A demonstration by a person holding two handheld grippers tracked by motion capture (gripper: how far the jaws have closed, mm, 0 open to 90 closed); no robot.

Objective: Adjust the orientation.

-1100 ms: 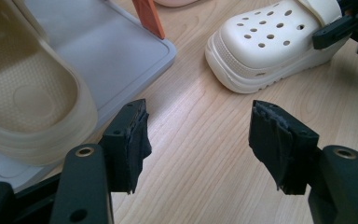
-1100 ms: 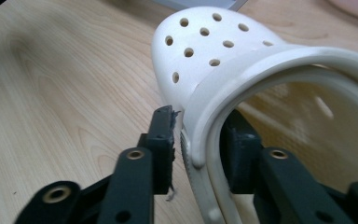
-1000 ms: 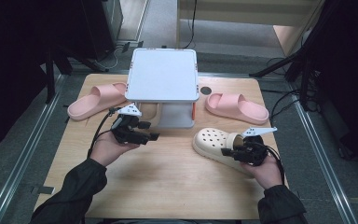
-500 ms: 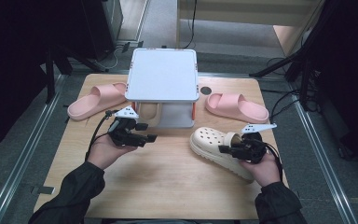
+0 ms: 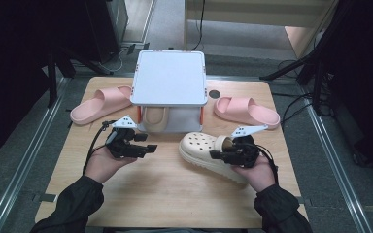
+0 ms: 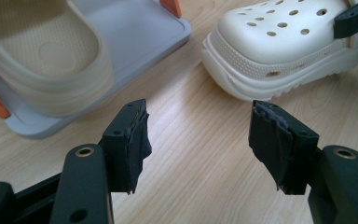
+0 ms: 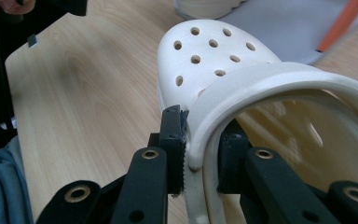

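Observation:
A cream clog with holes lies in front of the grey stand, toe toward it, heel by the person's right hand. My right gripper is shut on the clog's side wall near the strap; the right gripper view has the pads pressed on either side of the cream rim. A second cream clog sits on the stand's lower shelf. My left gripper is open with nothing in it, left of the held clog and pointing between it and the shelved clog.
Two pink slides flank the stand, one to its left and one to its right. A small black disc lies by the stand's right side. Bare wood stretches between the two hands and the near edge.
The right hand has carried the cream clog leftward, closer to the stand's front. The left hand has stayed about where it was.

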